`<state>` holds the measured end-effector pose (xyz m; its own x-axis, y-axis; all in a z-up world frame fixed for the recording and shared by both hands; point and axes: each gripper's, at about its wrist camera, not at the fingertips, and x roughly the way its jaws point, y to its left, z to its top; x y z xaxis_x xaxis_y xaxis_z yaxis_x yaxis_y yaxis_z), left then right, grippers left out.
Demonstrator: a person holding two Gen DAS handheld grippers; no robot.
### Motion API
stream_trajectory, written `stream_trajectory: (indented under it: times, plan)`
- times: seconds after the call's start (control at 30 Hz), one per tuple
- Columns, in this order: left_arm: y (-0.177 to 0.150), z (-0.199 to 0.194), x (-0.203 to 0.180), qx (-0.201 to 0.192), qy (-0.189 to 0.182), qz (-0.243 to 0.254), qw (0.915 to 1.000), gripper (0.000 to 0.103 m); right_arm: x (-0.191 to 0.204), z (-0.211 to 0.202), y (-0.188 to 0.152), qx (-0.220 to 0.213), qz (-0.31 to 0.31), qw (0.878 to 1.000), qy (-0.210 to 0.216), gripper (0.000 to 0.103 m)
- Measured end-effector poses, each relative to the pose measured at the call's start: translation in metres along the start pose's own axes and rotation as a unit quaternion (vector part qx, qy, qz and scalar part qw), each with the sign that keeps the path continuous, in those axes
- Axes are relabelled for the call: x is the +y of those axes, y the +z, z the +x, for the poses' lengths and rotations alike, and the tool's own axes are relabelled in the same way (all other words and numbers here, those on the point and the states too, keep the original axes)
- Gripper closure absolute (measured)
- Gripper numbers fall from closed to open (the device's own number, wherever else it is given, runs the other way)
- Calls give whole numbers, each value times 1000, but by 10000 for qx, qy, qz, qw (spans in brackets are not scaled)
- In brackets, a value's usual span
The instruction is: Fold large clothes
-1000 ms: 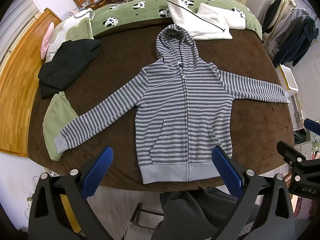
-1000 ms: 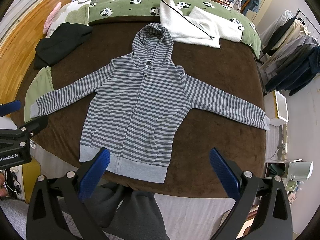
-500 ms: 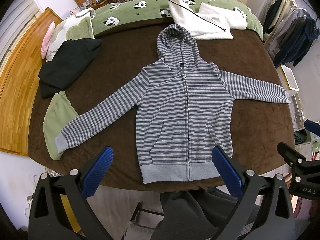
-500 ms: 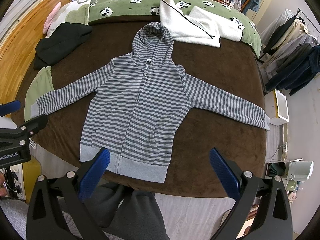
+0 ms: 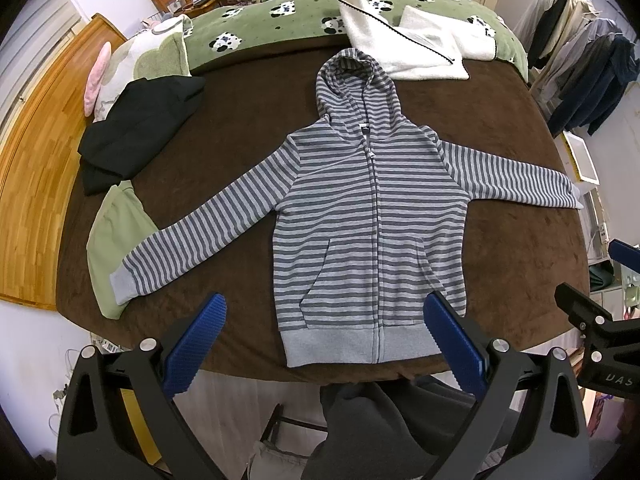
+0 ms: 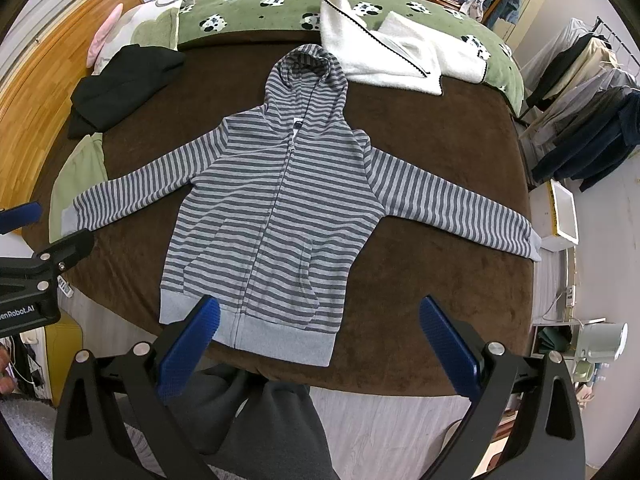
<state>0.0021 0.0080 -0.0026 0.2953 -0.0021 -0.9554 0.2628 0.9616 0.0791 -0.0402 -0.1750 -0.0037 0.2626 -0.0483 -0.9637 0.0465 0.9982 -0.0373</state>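
Note:
A grey striped zip hoodie (image 5: 372, 216) (image 6: 276, 208) lies flat and face up on the brown bed cover (image 5: 224, 128), sleeves spread to both sides, hood toward the far end. My left gripper (image 5: 324, 340) hovers open above the hem near the bed's front edge, holding nothing. My right gripper (image 6: 316, 340) is also open and empty, above the hem's right corner. Each gripper shows at the edge of the other's view.
A black garment (image 5: 136, 120) and a light green one (image 5: 112, 240) lie on the left, under the left cuff. A white fleece (image 5: 404, 48) and green panda blanket (image 5: 264, 28) lie at the far end. Clothes rack (image 6: 580, 120) on the right. The person's grey trouser legs (image 6: 264, 420) stand below.
Both views have barely shifted; the hoodie sits very slightly lower in frame. Both grippers stay open and nothing was touched.

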Motion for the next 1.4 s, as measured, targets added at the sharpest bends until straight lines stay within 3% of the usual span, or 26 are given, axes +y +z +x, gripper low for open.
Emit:
stream_trajectory:
  times: [0.3, 0.57, 0.77, 0.93, 1.27, 1.4]
  plan:
    - [13, 4, -14, 1, -101, 215, 9997, 6, -16, -2, 2, -58, 255, 9996, -73, 6]
    - [53, 24, -51, -68, -246, 676, 9974, 6, -68, -5, 0, -189, 765, 9965, -294, 6]
    - [88, 72, -95, 29, -440, 1108, 9929, 6, -125, 14, -4, -344, 1295, 9895, -546, 6]
    - [112, 143, -144, 82, -498, 1381, 9891, 6, -190, 57, -12, -404, 2103, 9752, -566, 6]
    - [156, 344, -250, 113, -675, 1341, 9886, 6, -313, 193, -43, -648, 3433, 9352, -584, 6]
    - [158, 386, -270, 15, -622, 1382, 9884, 6, -344, 231, -57, -768, 3698, 9236, -656, 6]
